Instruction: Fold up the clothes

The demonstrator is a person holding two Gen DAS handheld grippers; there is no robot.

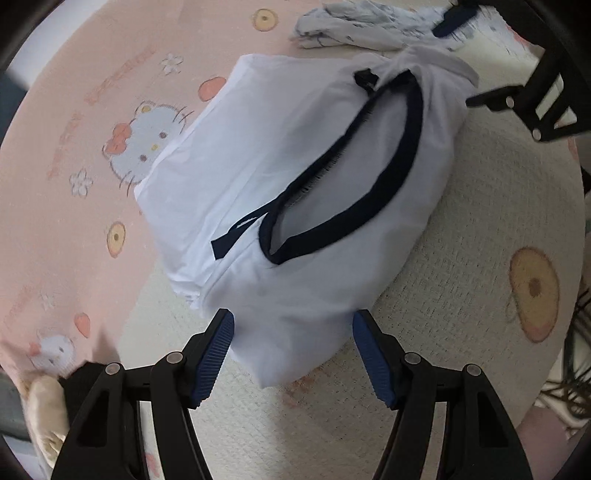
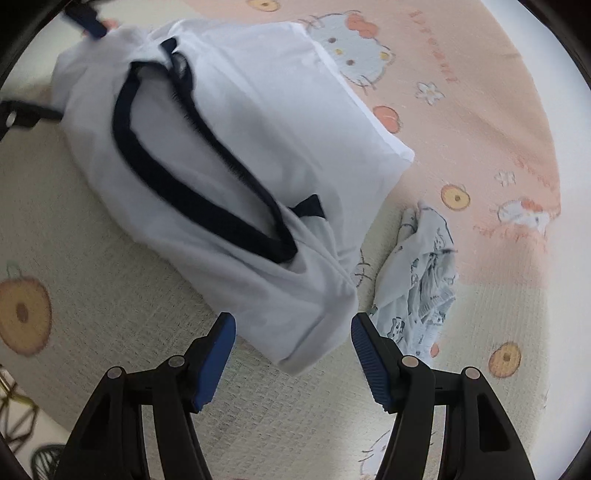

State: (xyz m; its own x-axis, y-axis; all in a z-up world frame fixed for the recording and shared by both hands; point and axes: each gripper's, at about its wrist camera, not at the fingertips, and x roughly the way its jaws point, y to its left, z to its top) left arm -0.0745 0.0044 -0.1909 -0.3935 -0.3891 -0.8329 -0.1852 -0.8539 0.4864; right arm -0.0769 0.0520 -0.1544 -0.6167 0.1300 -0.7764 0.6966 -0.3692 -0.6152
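A folded white T-shirt [image 1: 295,177] with a dark navy collar [image 1: 369,210] lies on the play mat. My left gripper [image 1: 293,326] is open, and one shoulder end of the shirt sits loosely between its blue pads [image 1: 218,354]. At the opposite end of the shirt [image 2: 258,155], my right gripper [image 2: 291,328] is open too, with the other shoulder end between its fingers. Each gripper also shows in the other's view: the right gripper [image 1: 471,61] at the top right, the left gripper [image 2: 62,66] at the top left. Neither pair of jaws presses the cloth.
A crumpled pale garment with small prints [image 2: 421,280] lies beside the shirt, next to my right gripper [image 1: 351,26]. The mat [image 1: 66,221] is pink and cream with cartoon cats. Dark cables [image 1: 576,369] lie past the mat's edge. A cream soft object [image 1: 44,413] sits bottom left.
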